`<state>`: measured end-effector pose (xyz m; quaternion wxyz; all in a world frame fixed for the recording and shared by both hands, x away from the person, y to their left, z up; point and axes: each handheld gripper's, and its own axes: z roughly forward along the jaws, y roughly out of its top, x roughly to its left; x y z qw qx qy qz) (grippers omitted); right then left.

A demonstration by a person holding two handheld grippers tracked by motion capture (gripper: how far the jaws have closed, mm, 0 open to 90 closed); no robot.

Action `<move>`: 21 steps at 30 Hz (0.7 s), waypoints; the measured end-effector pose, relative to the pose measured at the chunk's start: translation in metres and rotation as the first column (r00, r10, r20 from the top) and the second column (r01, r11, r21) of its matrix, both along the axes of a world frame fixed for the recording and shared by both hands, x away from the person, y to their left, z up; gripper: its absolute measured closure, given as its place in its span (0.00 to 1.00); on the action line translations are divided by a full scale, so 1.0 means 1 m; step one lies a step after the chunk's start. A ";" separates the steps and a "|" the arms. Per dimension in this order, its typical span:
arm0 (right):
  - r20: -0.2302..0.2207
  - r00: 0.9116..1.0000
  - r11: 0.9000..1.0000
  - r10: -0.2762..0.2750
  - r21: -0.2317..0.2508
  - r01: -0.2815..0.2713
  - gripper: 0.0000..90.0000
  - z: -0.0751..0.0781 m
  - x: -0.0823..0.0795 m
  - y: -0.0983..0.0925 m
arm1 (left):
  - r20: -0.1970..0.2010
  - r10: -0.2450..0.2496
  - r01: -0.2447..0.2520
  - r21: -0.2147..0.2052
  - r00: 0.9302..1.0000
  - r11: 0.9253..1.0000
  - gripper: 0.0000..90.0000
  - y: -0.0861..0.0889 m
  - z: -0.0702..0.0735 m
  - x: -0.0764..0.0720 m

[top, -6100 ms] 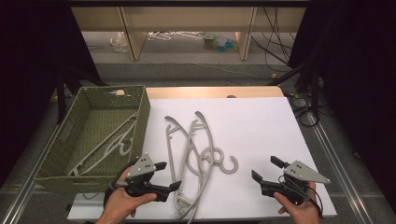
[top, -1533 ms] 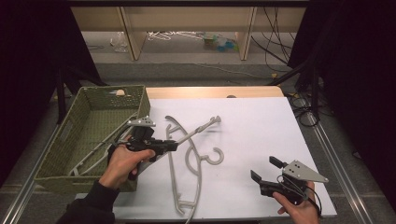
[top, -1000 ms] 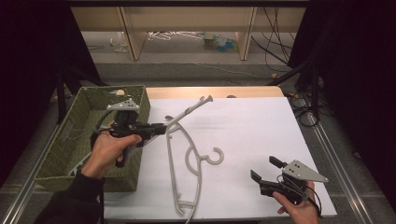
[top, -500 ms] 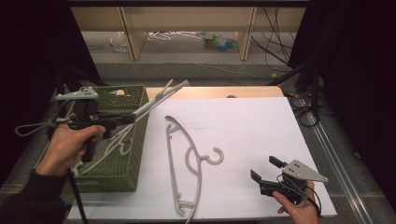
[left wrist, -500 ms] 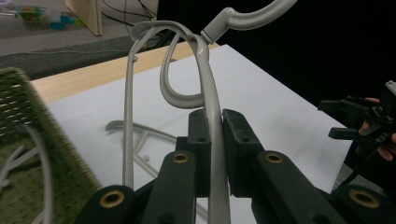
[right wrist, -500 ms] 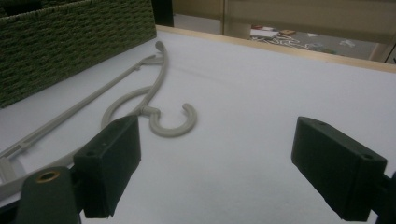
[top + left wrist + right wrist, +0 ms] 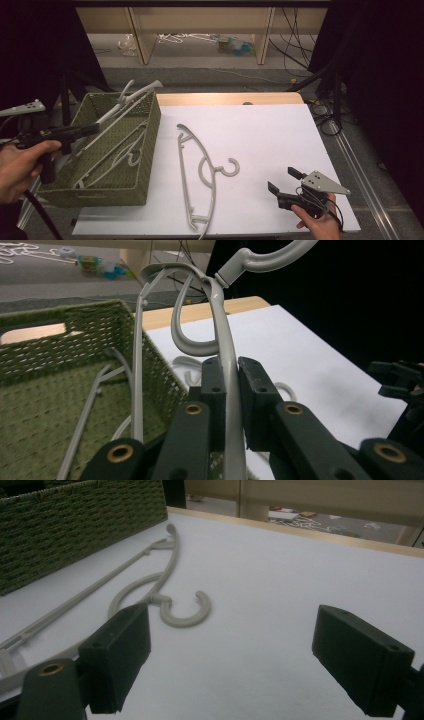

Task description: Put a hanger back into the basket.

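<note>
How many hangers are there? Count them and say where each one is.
3: one on the white table at, one clamped in the left tongs over the basket, one lying inside it. More may be hidden there.

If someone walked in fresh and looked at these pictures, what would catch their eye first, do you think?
Most likely the grey hanger that the left gripper clamps and holds slanted above the green woven basket at the table's left. Next, the second hanger lying flat mid-table on the white surface. The right gripper waits open near the front right corner.
</note>
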<state>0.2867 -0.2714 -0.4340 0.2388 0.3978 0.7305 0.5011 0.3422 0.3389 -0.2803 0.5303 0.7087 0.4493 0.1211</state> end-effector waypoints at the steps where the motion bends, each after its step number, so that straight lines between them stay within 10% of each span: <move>1: -0.002 1.000 1.000 0.001 0.000 -0.001 0.19 0.000 0.000 0.000 | -0.002 0.007 -0.007 0.005 1.000 1.000 0.91 0.006 -0.003 -0.002; 21: -0.007 1.000 1.000 0.003 0.005 -0.003 0.19 0.000 0.000 0.001 | -0.090 0.018 -0.012 0.064 0.996 0.998 0.91 0.039 -0.043 0.015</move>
